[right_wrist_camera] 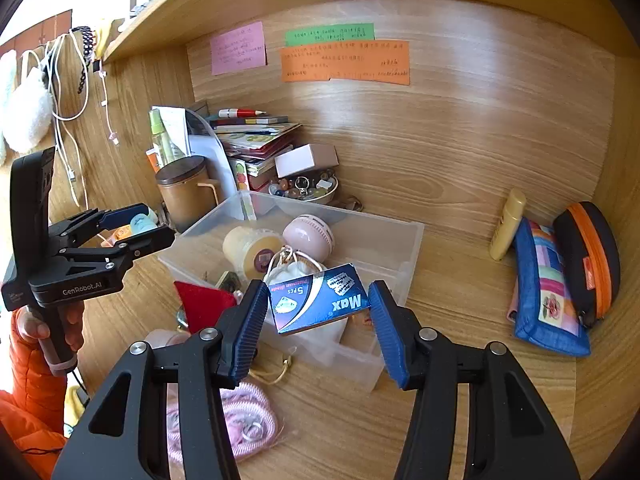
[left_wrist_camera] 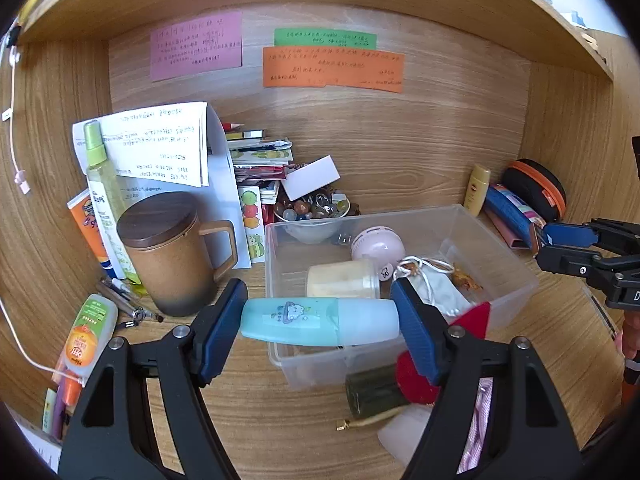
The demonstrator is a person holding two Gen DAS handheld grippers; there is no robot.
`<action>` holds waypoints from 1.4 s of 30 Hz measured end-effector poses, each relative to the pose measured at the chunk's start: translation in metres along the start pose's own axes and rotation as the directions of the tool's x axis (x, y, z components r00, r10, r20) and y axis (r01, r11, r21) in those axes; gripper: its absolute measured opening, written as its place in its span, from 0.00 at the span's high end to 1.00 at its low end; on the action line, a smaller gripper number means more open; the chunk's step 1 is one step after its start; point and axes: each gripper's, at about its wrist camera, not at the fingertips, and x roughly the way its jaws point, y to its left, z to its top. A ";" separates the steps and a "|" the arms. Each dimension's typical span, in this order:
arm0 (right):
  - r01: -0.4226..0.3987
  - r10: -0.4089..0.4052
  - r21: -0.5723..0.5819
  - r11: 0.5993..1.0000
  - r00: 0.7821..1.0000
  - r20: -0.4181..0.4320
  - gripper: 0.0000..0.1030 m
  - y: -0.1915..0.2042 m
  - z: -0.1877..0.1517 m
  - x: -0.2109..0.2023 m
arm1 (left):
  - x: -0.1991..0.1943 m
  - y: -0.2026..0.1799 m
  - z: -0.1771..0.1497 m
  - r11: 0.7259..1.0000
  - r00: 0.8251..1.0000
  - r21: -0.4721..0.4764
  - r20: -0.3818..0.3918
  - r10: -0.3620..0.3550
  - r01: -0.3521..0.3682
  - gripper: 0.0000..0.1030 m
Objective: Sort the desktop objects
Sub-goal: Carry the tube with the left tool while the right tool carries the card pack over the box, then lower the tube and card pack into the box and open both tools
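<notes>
My left gripper [left_wrist_camera: 320, 322] is shut on a light blue bottle with a frosted cap [left_wrist_camera: 316, 321], held lengthwise just above the near left corner of the clear plastic bin [left_wrist_camera: 516, 268]. My right gripper [right_wrist_camera: 319, 312] is shut on a small blue razor-blade box [right_wrist_camera: 320, 304], over the near side of the bin [right_wrist_camera: 408, 248]. In the bin lie a cream-coloured jar [left_wrist_camera: 344, 280], a pink round case [left_wrist_camera: 378, 244] and a white drawstring pouch [left_wrist_camera: 436, 286]. The left gripper [right_wrist_camera: 134, 226] with the bottle shows at the left of the right wrist view, and the right gripper [left_wrist_camera: 544, 246] at the right edge of the left one.
A brown lidded mug [left_wrist_camera: 176, 252], spray bottle [left_wrist_camera: 98, 168], papers and tubes stand left. A bowl of beads [left_wrist_camera: 316, 210] and stacked cards sit behind the bin. A yellow tube [right_wrist_camera: 508, 224], blue pouch [right_wrist_camera: 548, 292] and black-orange case [right_wrist_camera: 588, 260] lie right. A dark jar [left_wrist_camera: 376, 392], red felt [right_wrist_camera: 204, 304] and pink knit [right_wrist_camera: 248, 420] lie in front.
</notes>
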 end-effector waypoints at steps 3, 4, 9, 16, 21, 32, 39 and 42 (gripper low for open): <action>-0.004 0.004 0.003 1.000 1.000 -0.009 0.53 -0.002 0.005 0.008 | 0.011 0.003 0.002 1.000 1.000 -0.009 -0.016 -0.013 0.013 0.29; -0.006 0.006 0.002 1.000 1.000 -0.015 0.53 -0.003 0.006 0.012 | 0.013 0.004 0.003 1.000 1.000 -0.009 -0.019 -0.014 0.014 0.29; -0.010 0.010 0.003 1.000 0.999 -0.046 0.53 -0.006 0.010 0.026 | 0.030 0.005 0.003 0.999 0.998 -0.022 -0.048 -0.036 0.035 0.29; -0.016 0.018 0.014 1.000 0.995 -0.103 0.53 -0.010 0.007 0.048 | 0.048 0.005 0.000 0.998 0.994 -0.029 -0.089 -0.056 0.054 0.29; -0.021 0.025 0.024 0.999 0.989 -0.143 0.53 -0.013 0.002 0.061 | 0.056 0.006 -0.002 0.998 0.993 -0.031 -0.105 -0.056 0.053 0.29; -0.027 0.030 0.018 0.999 0.982 -0.187 0.52 -0.011 -0.001 0.078 | 0.056 0.003 -0.002 0.999 0.993 -0.010 -0.108 -0.047 0.046 0.29; -0.021 0.019 -0.009 1.000 0.980 -0.198 0.52 -0.004 -0.002 0.082 | 0.057 0.003 -0.002 0.999 0.993 -0.003 -0.108 -0.045 0.044 0.27; -0.024 0.023 -0.002 1.000 0.979 -0.202 0.52 -0.005 -0.002 0.082 | 0.057 0.003 -0.002 0.999 0.993 -0.002 -0.108 -0.045 0.045 0.27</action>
